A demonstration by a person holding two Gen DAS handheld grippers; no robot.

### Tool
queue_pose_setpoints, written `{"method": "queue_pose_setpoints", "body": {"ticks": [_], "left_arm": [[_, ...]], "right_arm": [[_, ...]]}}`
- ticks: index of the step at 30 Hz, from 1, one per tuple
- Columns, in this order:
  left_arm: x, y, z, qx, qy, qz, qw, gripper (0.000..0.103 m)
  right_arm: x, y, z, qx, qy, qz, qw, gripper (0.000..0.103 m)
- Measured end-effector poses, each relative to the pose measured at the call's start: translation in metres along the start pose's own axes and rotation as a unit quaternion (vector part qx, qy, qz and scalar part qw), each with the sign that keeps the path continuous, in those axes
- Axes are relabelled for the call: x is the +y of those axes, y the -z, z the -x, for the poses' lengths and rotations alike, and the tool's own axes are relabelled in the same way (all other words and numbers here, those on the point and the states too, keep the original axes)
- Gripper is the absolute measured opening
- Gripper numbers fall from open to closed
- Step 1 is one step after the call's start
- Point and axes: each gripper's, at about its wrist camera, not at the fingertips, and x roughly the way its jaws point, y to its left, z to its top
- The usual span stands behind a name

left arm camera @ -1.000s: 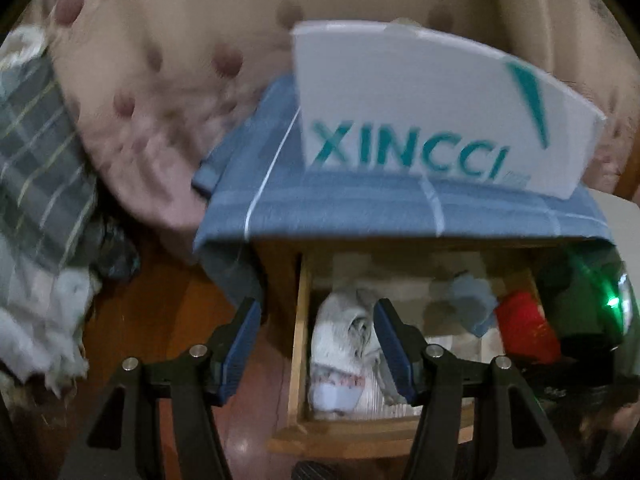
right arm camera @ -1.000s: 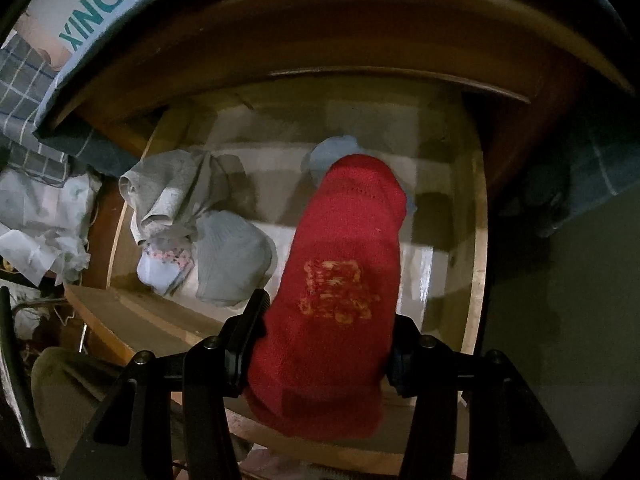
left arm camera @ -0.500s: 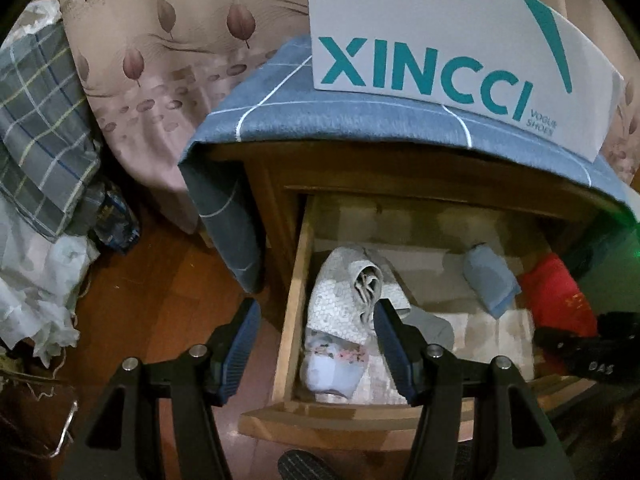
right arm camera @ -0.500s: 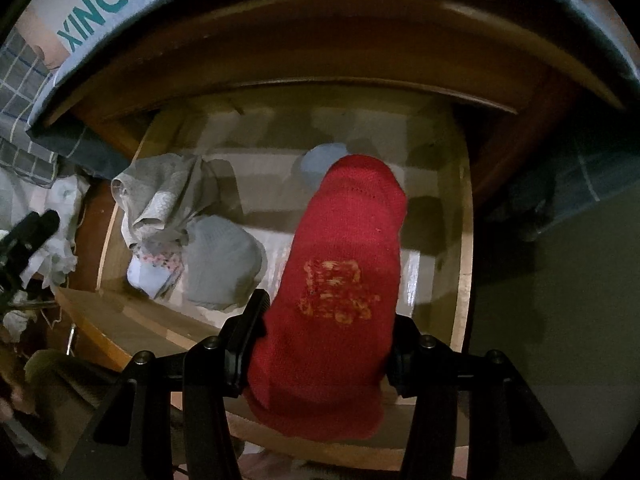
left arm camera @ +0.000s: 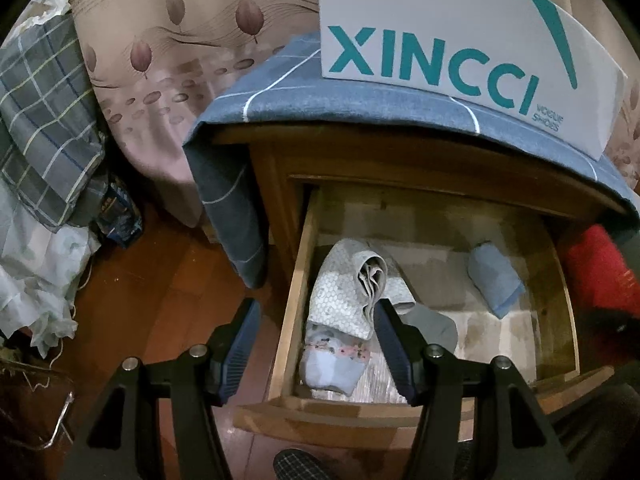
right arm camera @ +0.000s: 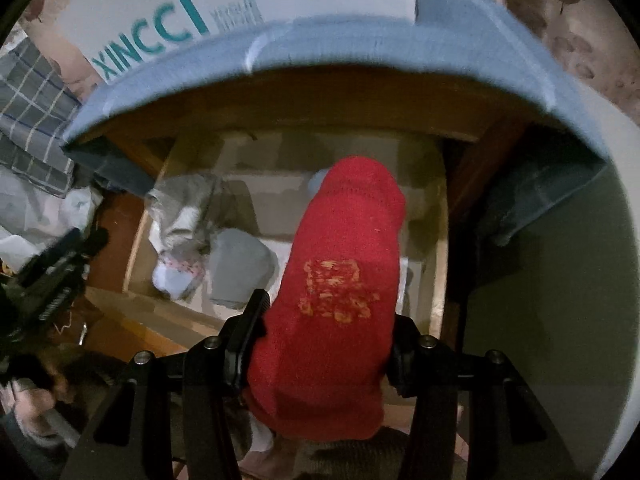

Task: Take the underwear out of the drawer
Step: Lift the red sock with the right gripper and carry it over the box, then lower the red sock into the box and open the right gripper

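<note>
Wooden drawer (left arm camera: 292,312) stands pulled out so its contents can be reached. Red underwear (right arm camera: 340,288) is clamped between the right gripper (right arm camera: 320,340) fingers, above the drawer for removal. Left gripper (left arm camera: 316,344) hangs open and empty over the patterned roll (left arm camera: 352,292), probably next.

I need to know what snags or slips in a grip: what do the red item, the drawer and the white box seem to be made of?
Red knitted garment: looks like soft knit fabric, its ribbed weave visible, with a gold woven motif. Open wooden drawer: looks like varnished wood, showing grain and sheen; a pale liner covers its floor. White XINCCI shoe box: probably smooth printed cardboard, flat and matte.
</note>
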Motion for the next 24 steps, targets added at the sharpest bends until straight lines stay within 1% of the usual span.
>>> {"method": "queue_pose_setpoints", "body": {"ticks": [8,11,15,18,21,24], "left_arm": [[-0.003,0.002,0.000,0.003,-0.001,-0.003,1.0000,0.060],[-0.005,0.003,-0.002,0.010,-0.001,-0.009,0.9999,0.060],[-0.003,0.004,-0.002,0.007,0.003,-0.007,0.9999,0.060],[-0.001,0.004,-0.002,0.009,0.008,-0.002,0.9999,0.060],[-0.001,0.003,-0.002,0.010,0.012,0.001,0.9999,0.060],[-0.002,0.004,0.000,0.005,0.011,-0.002,0.9999,0.060]], "right_arm": [[0.013,-0.026,0.080,-0.070,0.000,0.032,0.997,0.048],[0.020,-0.040,0.108,-0.097,0.000,0.042,0.994,0.048],[0.027,-0.066,0.142,-0.133,-0.005,0.046,0.990,0.048],[0.031,-0.087,0.159,-0.154,-0.007,0.046,0.987,0.048],[0.037,-0.114,0.170,-0.170,-0.010,0.046,0.984,0.048],[0.044,-0.138,0.172,-0.177,0.001,0.055,0.983,0.049]]}}
